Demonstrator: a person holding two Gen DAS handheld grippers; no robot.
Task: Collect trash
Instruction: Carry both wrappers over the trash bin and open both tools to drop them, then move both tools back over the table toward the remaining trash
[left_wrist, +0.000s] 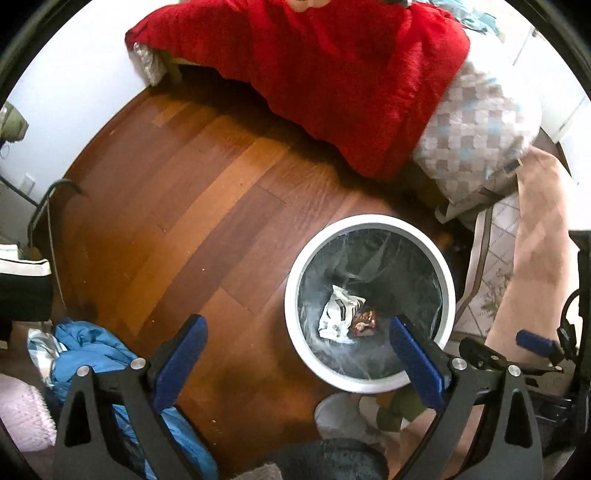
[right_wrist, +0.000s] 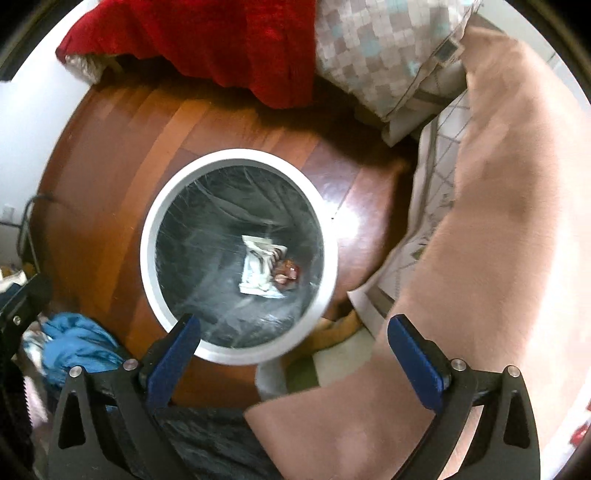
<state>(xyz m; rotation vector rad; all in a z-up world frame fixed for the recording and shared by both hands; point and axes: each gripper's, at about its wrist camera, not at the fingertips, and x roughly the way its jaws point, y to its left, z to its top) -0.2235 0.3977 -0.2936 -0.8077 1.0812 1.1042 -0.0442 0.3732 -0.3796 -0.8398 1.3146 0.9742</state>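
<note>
A white round trash bin (left_wrist: 451, 280) with a dark liner stands on the wooden floor; it also shows in the right wrist view (right_wrist: 147, 258). Inside lie a white wrapper (left_wrist: 338, 312) and a brown wrapper (left_wrist: 365, 320), which also show in the right wrist view as the white one (right_wrist: 258, 269) and the brown one (right_wrist: 288, 275). My left gripper (left_wrist: 297, 326) is open and empty above the floor, its right finger over the bin's rim. My right gripper (right_wrist: 293, 330) is open and empty above the bin's near rim. The right gripper also shows at the left wrist view's right edge (left_wrist: 532, 341).
A bed with a red blanket (left_wrist: 332, 74), a checkered pillow (left_wrist: 480, 129) and a pink cover (right_wrist: 498, 221) lies beyond and right of the bin. Blue cloth (left_wrist: 96, 354) is piled on the floor at the left. A black cable (left_wrist: 44, 206) runs by the wall.
</note>
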